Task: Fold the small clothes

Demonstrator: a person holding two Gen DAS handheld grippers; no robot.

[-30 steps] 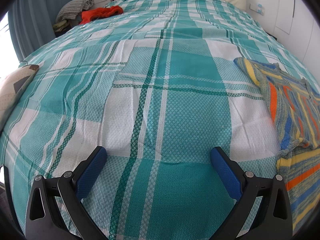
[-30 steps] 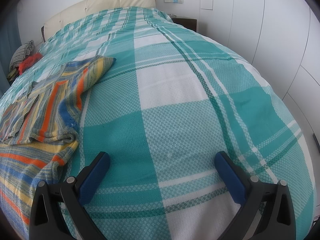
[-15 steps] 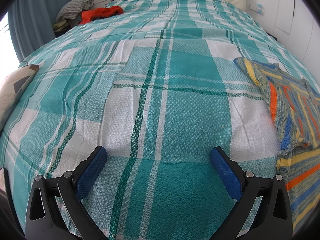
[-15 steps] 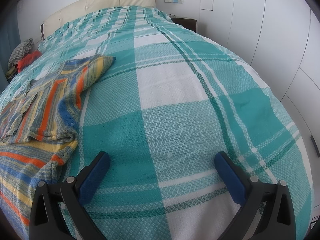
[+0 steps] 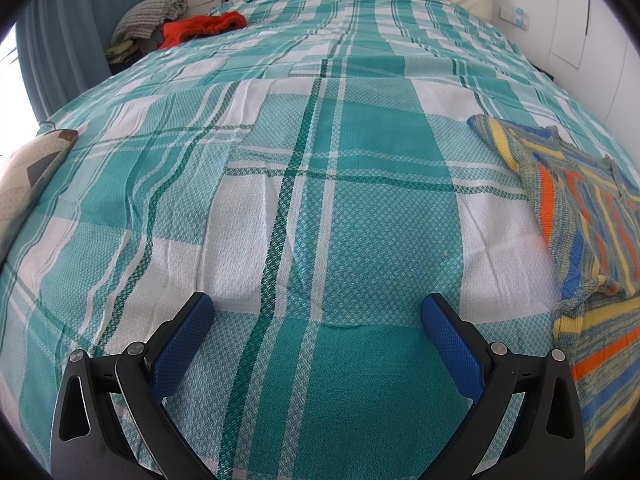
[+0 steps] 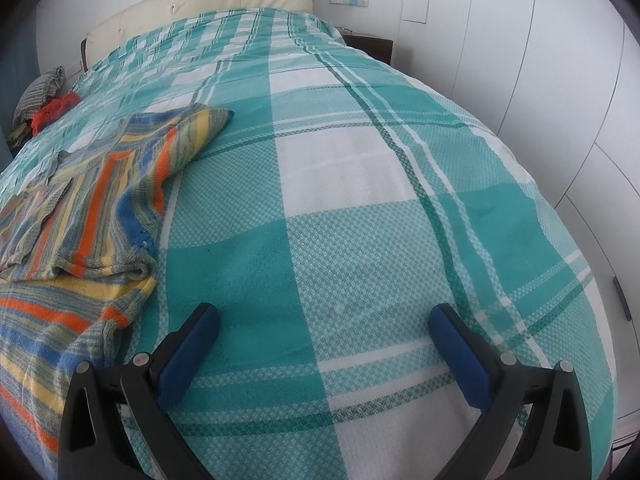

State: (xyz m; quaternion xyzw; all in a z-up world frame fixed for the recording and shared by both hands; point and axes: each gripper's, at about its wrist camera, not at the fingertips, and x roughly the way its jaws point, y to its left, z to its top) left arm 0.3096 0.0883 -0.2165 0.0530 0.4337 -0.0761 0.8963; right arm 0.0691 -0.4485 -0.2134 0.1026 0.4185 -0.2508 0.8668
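I see the bed [image 5: 320, 208] filling both views, covered by a teal and white checked bedspread [image 6: 360, 208] with a cream headboard [image 6: 208, 4] at the far end. White wardrobe doors [image 6: 560, 80] stand along its right side, and a blue curtain [image 5: 60, 32] hangs far left. The striped sweater [image 6: 92, 200] lies flat between my two grippers, right of the left one and left of the right one. A red garment [image 5: 200, 26] and a grey checked cloth [image 5: 150, 16] sit far left, well apart from it. My left gripper [image 5: 318, 308] and right gripper [image 6: 324, 316] both hover with fingers spread wide, holding nothing, bare bedspread beneath them.
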